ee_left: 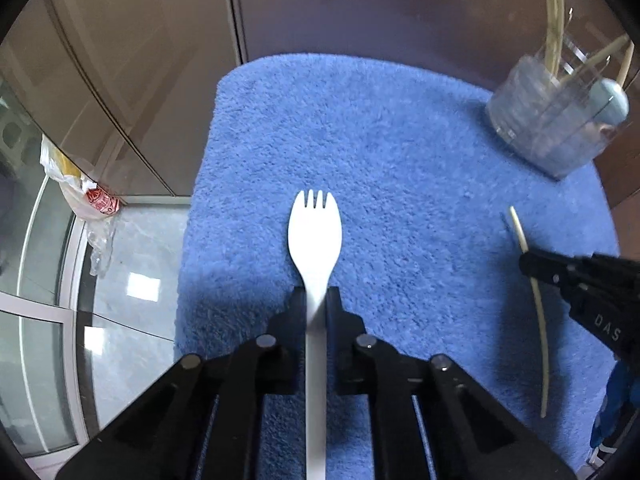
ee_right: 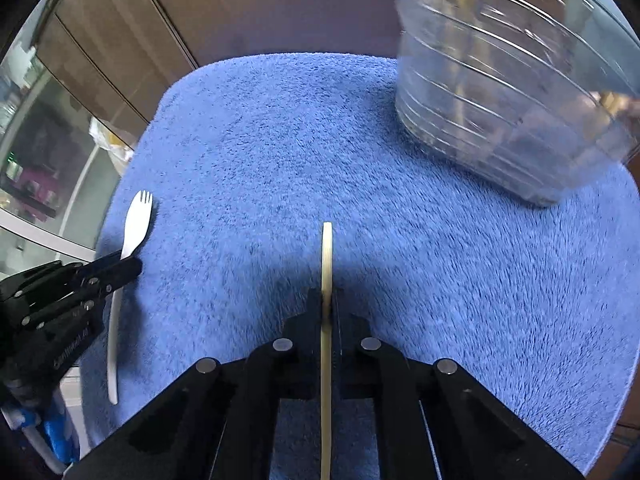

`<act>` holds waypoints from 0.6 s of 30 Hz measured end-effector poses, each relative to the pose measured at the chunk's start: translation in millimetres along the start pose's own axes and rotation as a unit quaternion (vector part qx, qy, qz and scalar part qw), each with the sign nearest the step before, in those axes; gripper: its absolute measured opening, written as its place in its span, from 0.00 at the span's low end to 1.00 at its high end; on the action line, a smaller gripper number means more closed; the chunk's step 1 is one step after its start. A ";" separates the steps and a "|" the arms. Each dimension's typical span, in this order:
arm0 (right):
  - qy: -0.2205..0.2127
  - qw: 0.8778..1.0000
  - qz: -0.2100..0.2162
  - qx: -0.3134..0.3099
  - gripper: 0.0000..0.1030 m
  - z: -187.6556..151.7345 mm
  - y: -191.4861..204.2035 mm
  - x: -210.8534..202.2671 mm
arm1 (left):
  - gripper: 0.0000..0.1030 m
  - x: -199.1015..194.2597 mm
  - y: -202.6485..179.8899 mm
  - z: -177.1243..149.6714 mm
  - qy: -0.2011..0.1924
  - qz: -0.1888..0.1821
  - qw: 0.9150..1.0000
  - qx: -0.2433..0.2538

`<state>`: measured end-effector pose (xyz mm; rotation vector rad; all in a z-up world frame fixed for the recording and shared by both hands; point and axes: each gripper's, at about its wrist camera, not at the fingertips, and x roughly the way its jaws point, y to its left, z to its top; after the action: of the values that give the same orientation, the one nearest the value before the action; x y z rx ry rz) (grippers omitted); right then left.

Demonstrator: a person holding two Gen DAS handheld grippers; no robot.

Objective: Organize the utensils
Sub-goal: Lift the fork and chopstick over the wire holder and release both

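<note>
My left gripper (ee_left: 316, 294) is shut on the handle of a white plastic spork (ee_left: 315, 228), whose tines point away over the blue towel (ee_left: 400, 184). It also shows at the left of the right wrist view (ee_right: 134, 266), holding the spork (ee_right: 138, 220). My right gripper (ee_right: 329, 296) is shut on a thin cream-coloured utensil (ee_right: 327, 256) seen edge-on. It also shows in the left wrist view (ee_left: 528, 264), holding that utensil (ee_left: 520, 228). A clear plastic holder (ee_left: 560, 116) with several utensils stands at the far right, nearer in the right wrist view (ee_right: 504, 100).
The blue towel (ee_right: 280, 140) covers a brown table (ee_left: 380, 12). Beyond its left edge are glass panels and a crumpled plastic bag (ee_left: 88, 192). Brown cabinet panels (ee_left: 132, 60) rise behind.
</note>
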<state>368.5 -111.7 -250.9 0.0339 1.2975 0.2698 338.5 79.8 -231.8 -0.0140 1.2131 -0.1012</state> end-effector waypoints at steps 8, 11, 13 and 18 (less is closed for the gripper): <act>-0.124 0.986 0.108 -0.017 0.05 -38.4 -39.3 -75.8 | 0.08 -73.5 -18.9 -15.5 -0.126 -0.072 0.989 0.006; -0.202 0.974 0.103 -0.022 0.05 -49.5 -57.7 -122.3 | 0.08 -105.1 -36.0 -9.3 -0.172 -0.104 0.980 0.002; -0.253 0.962 0.098 -0.025 0.05 -48.1 -68.6 -151.8 | 0.08 -132.9 -53.8 0.3 -0.214 -0.123 0.969 0.007; -0.398 0.915 0.059 -0.034 0.05 -28.5 -81.6 -225.3 | 0.08 -191.8 -94.5 34.2 -0.317 -0.180 0.931 0.005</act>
<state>301.1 -243.1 -60.0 0.1487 0.4705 0.3557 297.4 0.6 -34.5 -0.2458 0.5492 -0.3940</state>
